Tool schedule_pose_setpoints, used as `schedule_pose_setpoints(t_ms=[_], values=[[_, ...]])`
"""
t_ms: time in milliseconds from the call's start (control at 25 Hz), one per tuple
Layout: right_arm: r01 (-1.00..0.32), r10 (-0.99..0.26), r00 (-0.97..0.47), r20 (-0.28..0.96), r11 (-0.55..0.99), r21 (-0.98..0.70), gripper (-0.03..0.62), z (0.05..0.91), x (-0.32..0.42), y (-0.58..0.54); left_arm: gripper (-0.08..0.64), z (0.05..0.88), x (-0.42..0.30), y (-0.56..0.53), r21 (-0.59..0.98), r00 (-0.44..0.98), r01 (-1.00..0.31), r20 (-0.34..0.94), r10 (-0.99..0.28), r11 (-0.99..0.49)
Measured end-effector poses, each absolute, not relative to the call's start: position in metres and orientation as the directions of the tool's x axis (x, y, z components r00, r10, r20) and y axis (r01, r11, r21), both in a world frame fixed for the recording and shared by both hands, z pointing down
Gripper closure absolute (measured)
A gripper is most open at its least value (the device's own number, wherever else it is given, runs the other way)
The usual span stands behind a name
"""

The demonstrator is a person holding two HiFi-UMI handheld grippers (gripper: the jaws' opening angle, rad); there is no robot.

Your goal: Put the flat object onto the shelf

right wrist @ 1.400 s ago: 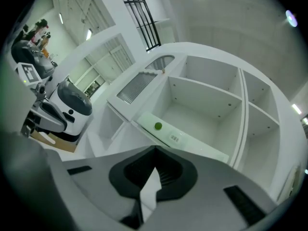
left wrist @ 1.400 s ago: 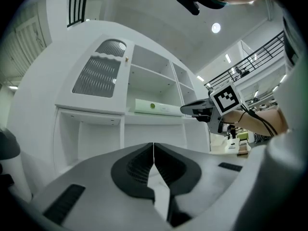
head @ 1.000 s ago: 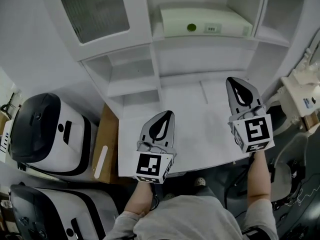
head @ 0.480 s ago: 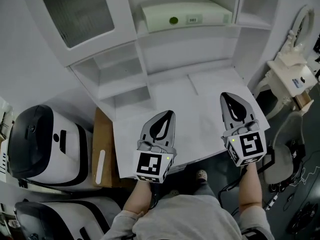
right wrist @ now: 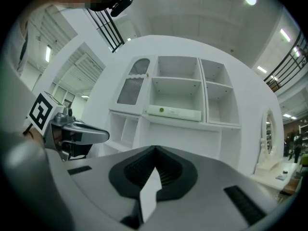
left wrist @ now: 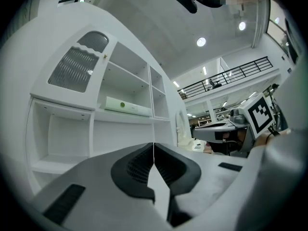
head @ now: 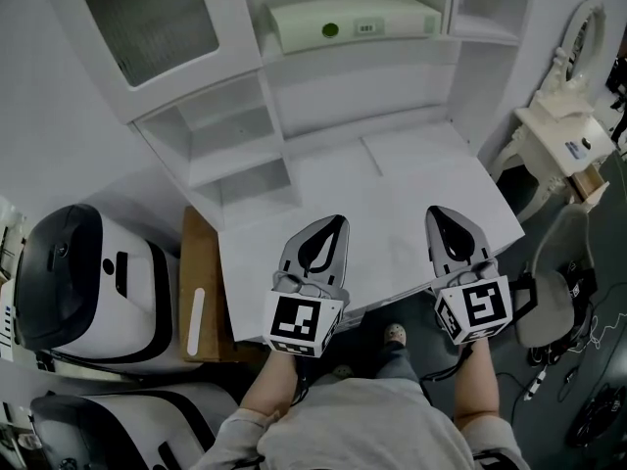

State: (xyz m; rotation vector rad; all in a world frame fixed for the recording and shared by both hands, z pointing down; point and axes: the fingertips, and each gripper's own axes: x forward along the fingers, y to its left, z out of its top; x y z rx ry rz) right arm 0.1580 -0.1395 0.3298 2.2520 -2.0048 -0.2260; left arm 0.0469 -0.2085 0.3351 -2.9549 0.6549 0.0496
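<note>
While the flat object (head: 353, 23) lies on the upper middle board of the white shelf unit (head: 294, 106), with the green dot on its front face turned outward, both grippers are held well apart from it above the front edge of the white desk (head: 392, 189). The left gripper (head: 329, 227) has its jaws pressed fully together with nothing between them, tips pointing toward the shelf unit. The right gripper (head: 440, 217), beside the left one and not touching it, likewise has its jaws closed on nothing and points the same way.
</note>
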Motion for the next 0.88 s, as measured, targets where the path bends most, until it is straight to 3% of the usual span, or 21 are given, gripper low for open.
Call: schedule_pose_setpoints(t_ms=[880], values=[[-0.986, -0.997, 0.065, -0.046, -0.071, 0.149, 0.583, 0.327, 0.126, -0.134, 0.545, 0.327, 0.029, -0.203, -0.096, 0.901, -0.432, -0.088, -0.425, -0.897]])
